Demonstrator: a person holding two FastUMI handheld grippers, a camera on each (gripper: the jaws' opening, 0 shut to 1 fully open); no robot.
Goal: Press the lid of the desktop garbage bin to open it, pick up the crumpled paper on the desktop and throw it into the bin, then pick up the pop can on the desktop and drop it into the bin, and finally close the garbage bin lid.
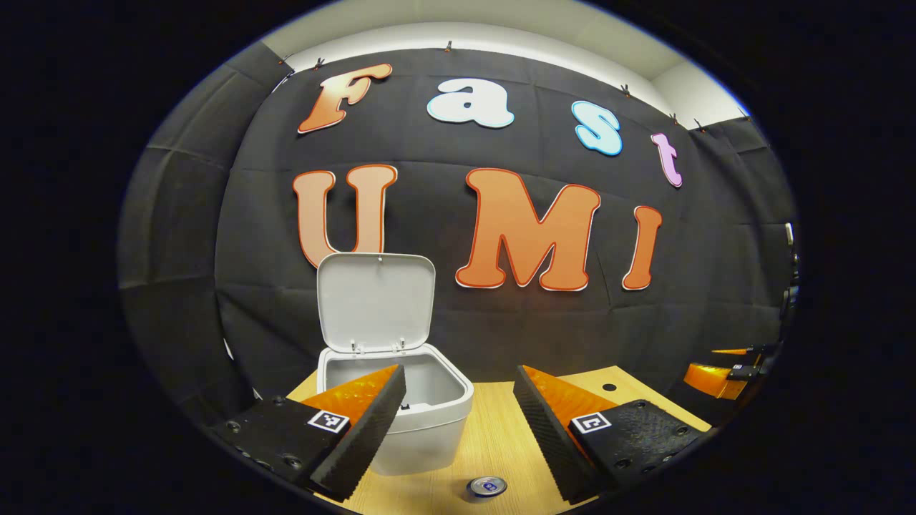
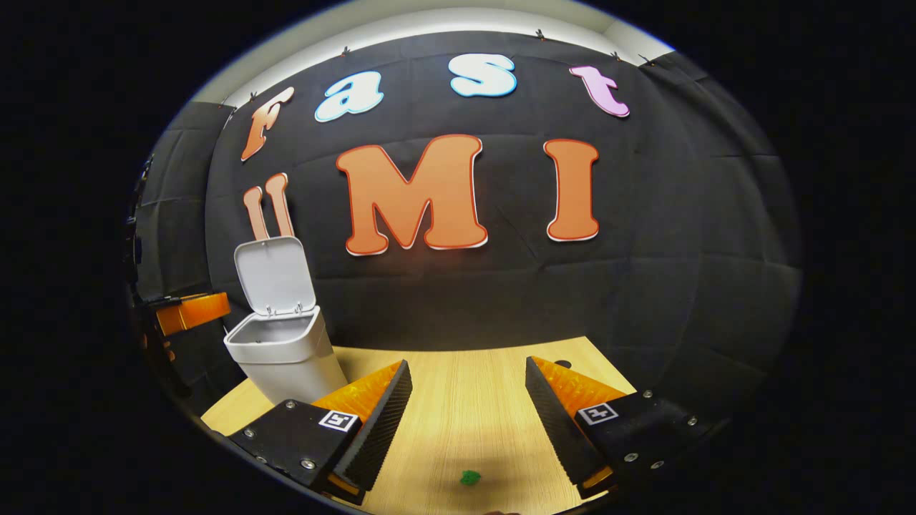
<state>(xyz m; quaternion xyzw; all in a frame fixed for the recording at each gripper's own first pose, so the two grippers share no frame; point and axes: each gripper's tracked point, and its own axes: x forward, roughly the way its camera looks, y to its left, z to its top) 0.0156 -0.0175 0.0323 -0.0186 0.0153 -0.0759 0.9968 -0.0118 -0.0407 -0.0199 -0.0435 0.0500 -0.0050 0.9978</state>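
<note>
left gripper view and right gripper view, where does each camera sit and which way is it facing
Left gripper view: rides on the left gripper, faces the booth wall over the table; open bin close ahead, pop can below, own two fingers spread.
Right gripper view: rides on the right gripper, faces the same wall; bin off to its left, small green object below, own fingers spread.
Shared: the bin with its lid up, and the table.
</note>
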